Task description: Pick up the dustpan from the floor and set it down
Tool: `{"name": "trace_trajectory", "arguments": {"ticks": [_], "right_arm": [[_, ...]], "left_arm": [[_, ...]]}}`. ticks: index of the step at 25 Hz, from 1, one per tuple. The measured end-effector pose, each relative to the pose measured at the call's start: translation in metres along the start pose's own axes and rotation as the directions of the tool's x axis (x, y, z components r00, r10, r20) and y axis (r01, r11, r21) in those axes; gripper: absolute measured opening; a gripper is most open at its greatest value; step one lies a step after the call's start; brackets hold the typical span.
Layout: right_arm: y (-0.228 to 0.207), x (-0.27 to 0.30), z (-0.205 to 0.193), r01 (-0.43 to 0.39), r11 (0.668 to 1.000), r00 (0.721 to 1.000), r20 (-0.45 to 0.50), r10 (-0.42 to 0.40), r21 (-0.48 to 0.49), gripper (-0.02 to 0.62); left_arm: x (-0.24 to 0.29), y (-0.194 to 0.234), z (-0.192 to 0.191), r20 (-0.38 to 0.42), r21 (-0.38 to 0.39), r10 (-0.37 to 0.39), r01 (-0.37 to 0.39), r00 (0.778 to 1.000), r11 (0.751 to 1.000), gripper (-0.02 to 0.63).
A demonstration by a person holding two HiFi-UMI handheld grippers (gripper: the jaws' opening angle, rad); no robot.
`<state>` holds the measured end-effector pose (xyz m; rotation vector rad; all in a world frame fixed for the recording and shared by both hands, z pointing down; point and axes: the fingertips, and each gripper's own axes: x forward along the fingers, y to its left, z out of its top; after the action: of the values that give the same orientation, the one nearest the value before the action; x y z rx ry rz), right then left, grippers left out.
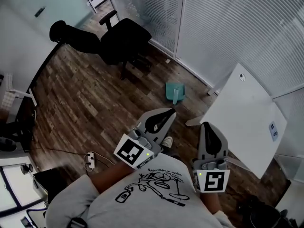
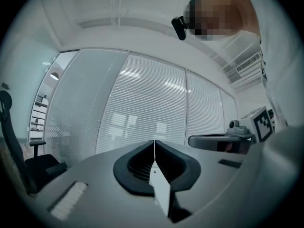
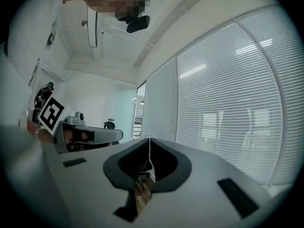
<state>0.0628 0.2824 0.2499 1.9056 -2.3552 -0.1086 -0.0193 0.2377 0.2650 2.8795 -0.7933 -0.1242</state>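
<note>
A dark wooden floor [image 1: 80,103] is spreading below, with slatted blinds [image 1: 223,27] lining the far wall. A white tabletop [image 1: 247,118] is standing at the right and a black office chair [image 1: 114,39] is sitting at the upper left. The left gripper [image 1: 168,113] and right gripper [image 1: 207,127] are pointing level, each with its jaws pressing together on nothing. The teal dustpan [image 1: 175,91] is lying on the floor near the blinds, between chair and tabletop, apart from both grippers.

No text, number or brand is legible. Shirt [image 1: 156,186] print, behind both tongs: lettering too small. Sticker [image 1: 274,131] on table [image 1: 237,108], right of right gripper [image 1: 205,125]: unreadable. Cubes [image 1: 130,152] carry patterned markers only.
</note>
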Motion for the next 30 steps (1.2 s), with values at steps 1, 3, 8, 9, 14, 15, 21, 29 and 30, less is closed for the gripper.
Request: {"name": "trace_trajectory", "arguments": {"ticks": [1,3,8,9,14,15,21,29,30], "right_arm": [[-0.002,0.004,-0.003,-0.003,1.000,1.000,-0.009,0.003,0.003,0.006],[-0.006,0.014,-0.007,-0.006,1.000,1.000,-0.021,0.006,0.005,0.006],[-0.021,0.052,-0.013,0.003,1.000,0.999,-0.039,-0.003,0.001,0.006],[-0.024,0.061,-0.015,0.004,1.000,0.999,-0.043,-0.004,0.003,0.006],[-0.035,0.116,-0.013,0.003,1.000,0.999,-0.052,-0.003,0.004,0.006],[-0.037,0.128,-0.012,0.002,1.000,0.999,-0.052,-0.002,0.005,0.006],[-0.042,0.194,-0.005,0.004,1.000,0.999,-0.047,-0.004,0.003,0.006],[-0.040,0.253,0.007,0.007,1.000,0.999,-0.036,-0.008,-0.007,0.006],[-0.038,0.259,0.007,0.001,1.000,1.000,-0.029,-0.001,-0.007,0.006]], "left_arm": [[0.003,0.004,-0.001,-0.002,-0.003,0.002,-0.002,1.000,1.000,0.002],[0.011,0.013,-0.003,-0.004,-0.008,0.002,-0.002,1.000,1.000,0.002],[0.038,0.043,-0.005,-0.009,-0.019,-0.013,0.013,1.000,1.000,0.002],[0.045,0.050,-0.004,-0.010,-0.019,-0.018,0.017,1.000,1.000,0.002],[0.075,0.092,0.007,-0.003,-0.019,-0.036,0.036,0.999,0.999,0.002],[0.081,0.102,0.010,-0.001,-0.017,-0.036,0.036,0.999,0.999,0.002],[0.105,0.163,0.022,-0.004,-0.014,-0.033,0.033,0.999,0.999,0.002],[0.124,0.216,0.037,0.016,-0.016,-0.044,0.044,0.999,0.999,0.002],[0.125,0.221,0.037,0.016,-0.018,-0.044,0.044,0.999,0.999,0.002]]}}
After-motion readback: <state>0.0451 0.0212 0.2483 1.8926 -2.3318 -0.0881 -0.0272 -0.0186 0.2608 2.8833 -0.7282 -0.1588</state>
